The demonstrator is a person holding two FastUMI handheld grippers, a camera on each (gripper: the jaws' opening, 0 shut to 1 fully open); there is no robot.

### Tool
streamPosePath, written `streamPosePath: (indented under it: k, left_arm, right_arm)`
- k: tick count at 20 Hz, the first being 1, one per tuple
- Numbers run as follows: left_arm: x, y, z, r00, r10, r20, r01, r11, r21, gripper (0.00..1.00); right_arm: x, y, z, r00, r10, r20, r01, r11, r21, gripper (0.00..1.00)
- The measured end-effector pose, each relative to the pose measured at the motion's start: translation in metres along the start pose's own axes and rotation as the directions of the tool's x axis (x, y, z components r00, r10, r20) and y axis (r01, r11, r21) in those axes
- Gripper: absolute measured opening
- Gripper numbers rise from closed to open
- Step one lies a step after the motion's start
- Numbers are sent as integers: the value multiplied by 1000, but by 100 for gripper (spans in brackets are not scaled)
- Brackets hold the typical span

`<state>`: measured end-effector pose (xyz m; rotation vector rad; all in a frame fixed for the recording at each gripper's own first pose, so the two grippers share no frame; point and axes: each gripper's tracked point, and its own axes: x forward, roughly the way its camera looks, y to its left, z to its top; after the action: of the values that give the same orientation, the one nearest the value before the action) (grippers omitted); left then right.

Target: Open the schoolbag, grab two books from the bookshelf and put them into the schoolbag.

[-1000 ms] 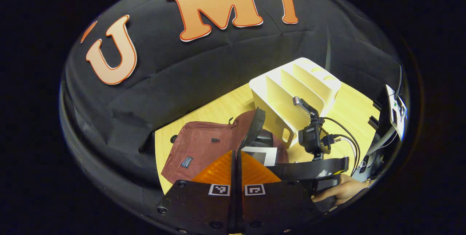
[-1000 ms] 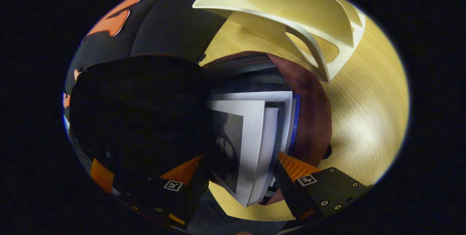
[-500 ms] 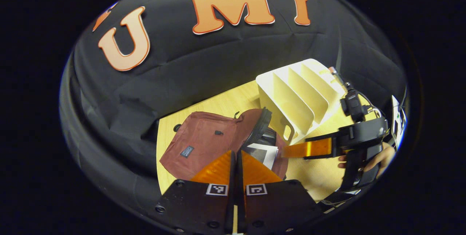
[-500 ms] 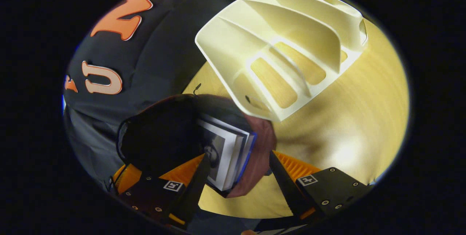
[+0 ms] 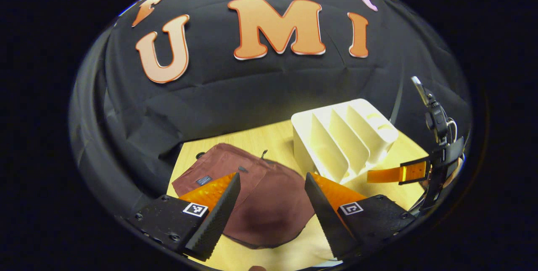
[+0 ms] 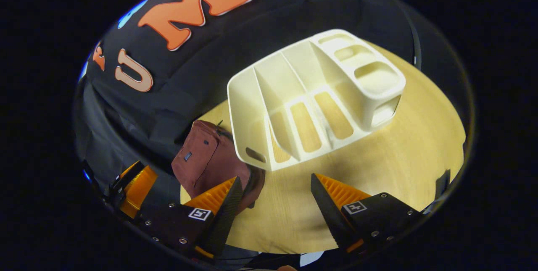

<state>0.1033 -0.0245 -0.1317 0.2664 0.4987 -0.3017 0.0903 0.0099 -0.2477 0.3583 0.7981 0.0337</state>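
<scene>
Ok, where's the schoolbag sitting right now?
In the left gripper view, the schoolbag lies flat on the wooden table, left of the white bookshelf and near the booth's black wall.

One schoolbag [image 5: 260, 195], one bookshelf [image 5: 342, 143] (four slots)

We see a pale, light-wood worktop [image 5: 269, 136] lit brightly from above, and a creased black cloth wall [image 5: 235, 90] close behind it.

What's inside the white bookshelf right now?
The bookshelf slots hold no books; the wooden table shows through its floor cutouts. The schoolbag lies closed, so its contents are hidden.
</scene>
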Motion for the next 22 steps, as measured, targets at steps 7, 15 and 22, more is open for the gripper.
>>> streamPosePath:
  k: [7, 15, 22]
  left_arm:
    - [-4, -34, 65, 963, 59, 264, -20, 988, -151, 98]
    - [-34, -58, 142, 876, 55, 480, -13, 996, -91, 95]
    - [-51, -36, 138, 883, 99, 459, -40, 990, -136, 95]
  right_arm:
    - [-80, -14, 116, 894, 33, 446, 43, 986, -159, 97]
    - [-131, -48, 139, 791, 28, 611, 76, 986, -145, 96]
    - [-133, -39, 144, 780, 62, 622, 47, 986, -158, 97]
